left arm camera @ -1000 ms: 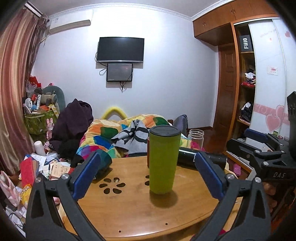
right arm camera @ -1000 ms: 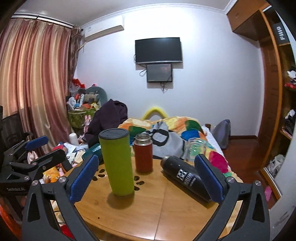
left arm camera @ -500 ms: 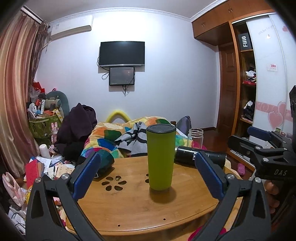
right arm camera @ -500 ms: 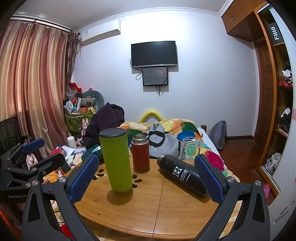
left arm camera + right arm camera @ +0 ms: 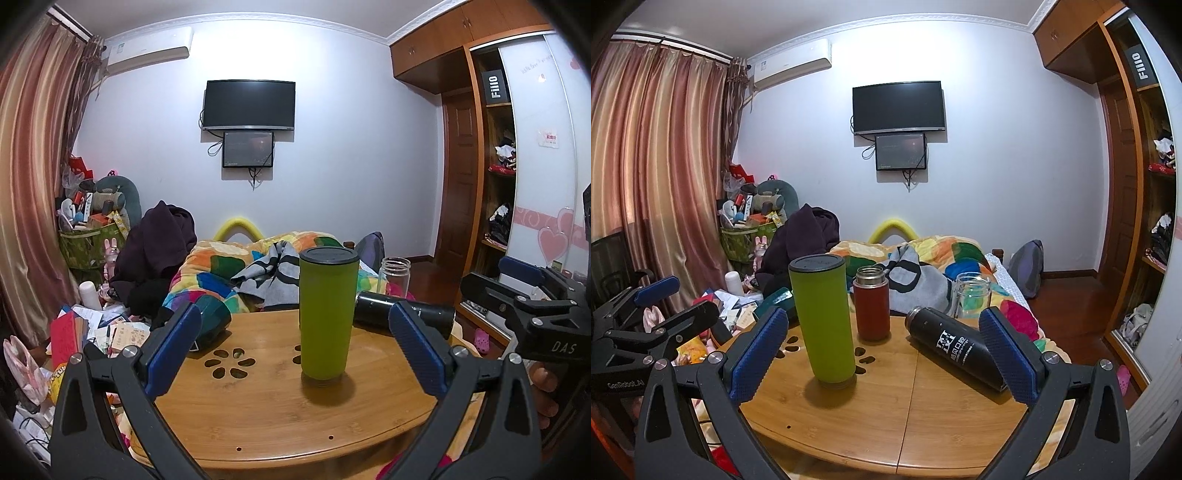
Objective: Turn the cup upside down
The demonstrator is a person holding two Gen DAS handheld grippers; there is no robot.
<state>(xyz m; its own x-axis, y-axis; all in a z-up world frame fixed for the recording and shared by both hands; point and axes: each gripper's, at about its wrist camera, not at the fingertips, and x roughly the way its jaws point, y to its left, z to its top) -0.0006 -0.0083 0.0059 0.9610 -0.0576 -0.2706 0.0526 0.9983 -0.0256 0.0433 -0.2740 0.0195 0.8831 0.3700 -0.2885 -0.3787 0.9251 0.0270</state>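
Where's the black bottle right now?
In the right wrist view, the black bottle lies on its side on the right of the wooden table, right of the red flask, before the glass jar.

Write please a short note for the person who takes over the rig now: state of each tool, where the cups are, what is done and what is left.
Left tool: open, empty, aimed at the green cup from short of it.
Right tool: open, empty, also short of the table.
The green cup stands upright near the table's middle, dark lid on top. Behind it stands a red flask; a black bottle lies on its side to the right; a glass jar stands at the far edge.
Done: nothing, the cup is untouched.
Left: grasp the green cup, turn it over, set it down.
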